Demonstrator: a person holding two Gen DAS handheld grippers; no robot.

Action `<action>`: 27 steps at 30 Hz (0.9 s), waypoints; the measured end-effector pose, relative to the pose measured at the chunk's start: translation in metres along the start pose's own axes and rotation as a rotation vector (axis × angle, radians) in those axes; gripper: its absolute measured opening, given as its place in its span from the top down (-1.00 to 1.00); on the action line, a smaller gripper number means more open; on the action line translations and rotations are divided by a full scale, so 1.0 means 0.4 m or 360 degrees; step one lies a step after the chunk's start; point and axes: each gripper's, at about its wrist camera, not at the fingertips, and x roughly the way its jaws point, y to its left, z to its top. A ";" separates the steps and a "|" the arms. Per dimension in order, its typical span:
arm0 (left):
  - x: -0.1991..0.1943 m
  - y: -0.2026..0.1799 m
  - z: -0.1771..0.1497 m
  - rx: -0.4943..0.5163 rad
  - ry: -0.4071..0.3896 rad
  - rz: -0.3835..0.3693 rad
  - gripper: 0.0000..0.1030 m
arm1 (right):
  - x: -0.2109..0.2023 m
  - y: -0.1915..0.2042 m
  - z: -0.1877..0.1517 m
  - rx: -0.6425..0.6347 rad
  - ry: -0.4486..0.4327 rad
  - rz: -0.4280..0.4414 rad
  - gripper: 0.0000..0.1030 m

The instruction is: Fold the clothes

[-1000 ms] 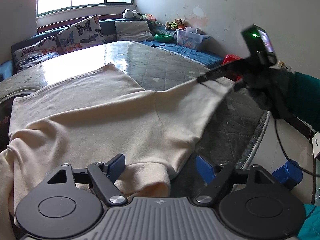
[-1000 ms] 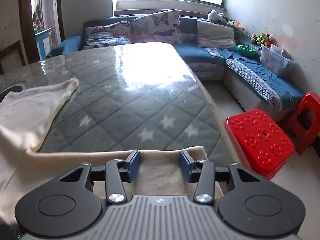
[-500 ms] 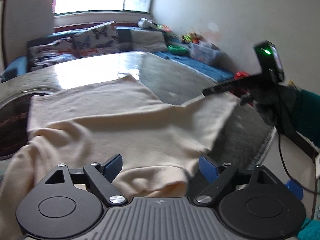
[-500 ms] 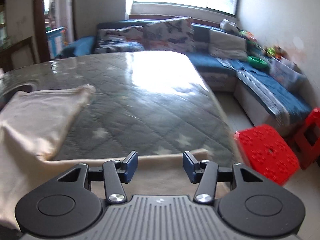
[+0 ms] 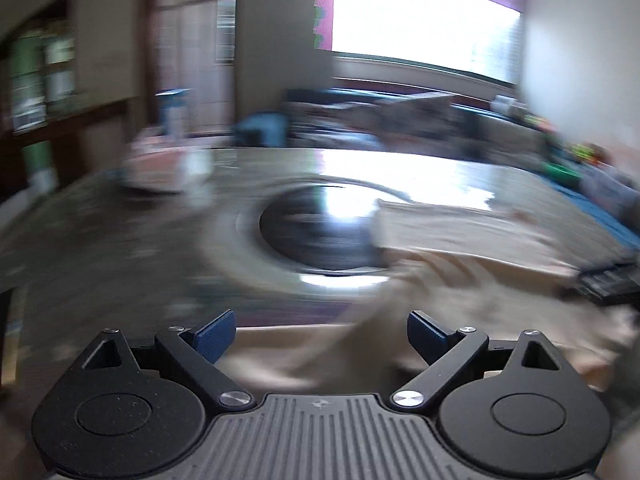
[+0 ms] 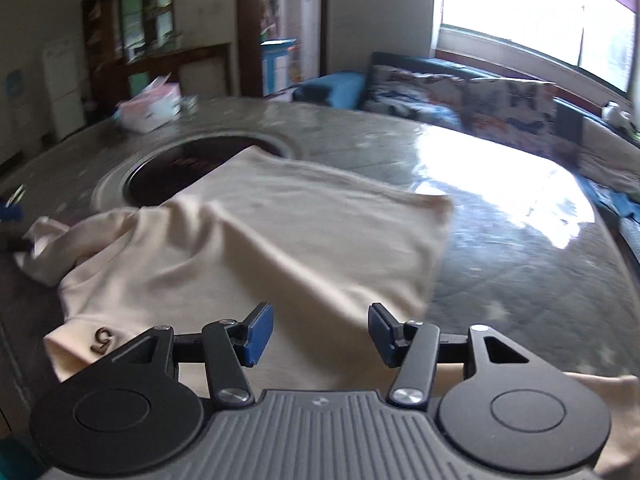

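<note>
A grey quilted desk (image 6: 500,240) with a dark round recess (image 6: 168,168) fills a living room with a blue sofa (image 6: 440,80) under a bright window (image 6: 520,8). A cream garment (image 6: 260,248) lies spread across the desk, one corner over the recess. The right hand-held gripper (image 6: 320,334) hovers over its near edge, jaws wide, gripping nothing. The left hand-held gripper (image 5: 320,338), blurred, is also wide, cloth (image 5: 460,280) beneath it. A pink box (image 6: 148,106) sits at the far edge.
</note>
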 end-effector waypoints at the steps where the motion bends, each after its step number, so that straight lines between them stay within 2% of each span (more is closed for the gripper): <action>1: 0.004 0.025 0.001 -0.0034 0.0001 0.0069 -0.82 | 0.008 0.006 -0.002 -0.0001 0.0009 0.0008 -0.04; 4: 0.029 0.082 0.000 -0.0103 0.0047 0.0185 -0.75 | 0.032 0.022 -0.009 0.0002 0.0035 0.0031 -0.05; 10: 0.078 0.114 -0.021 -0.0092 0.0144 0.0132 -0.39 | 0.033 0.024 -0.010 0.0005 0.0032 0.0033 -0.08; 12: 0.091 0.104 -0.029 -0.0071 0.0168 0.0100 -0.06 | 0.034 0.024 -0.010 -0.0001 0.0035 0.0033 -0.09; 13: 0.097 0.102 -0.033 -0.0066 0.0182 0.0078 0.03 | 0.036 0.026 -0.010 -0.0001 0.0036 0.0032 -0.09; 14: 0.103 0.101 -0.036 -0.0057 0.0189 0.0063 0.22 | 0.037 0.026 -0.010 0.0000 0.0037 0.0031 -0.09; 18: 0.114 0.102 -0.027 0.0004 0.0154 0.0064 0.75 | 0.041 0.029 -0.008 -0.0003 0.0041 0.0025 -0.12; 21: 0.129 0.110 0.000 0.0087 0.0107 0.0115 0.84 | 0.043 0.031 -0.007 -0.0003 0.0045 0.0020 -0.14; 27: 0.184 0.120 0.065 0.0270 0.0009 0.0247 0.85 | 0.044 0.027 -0.007 0.0006 0.0046 0.0016 -0.17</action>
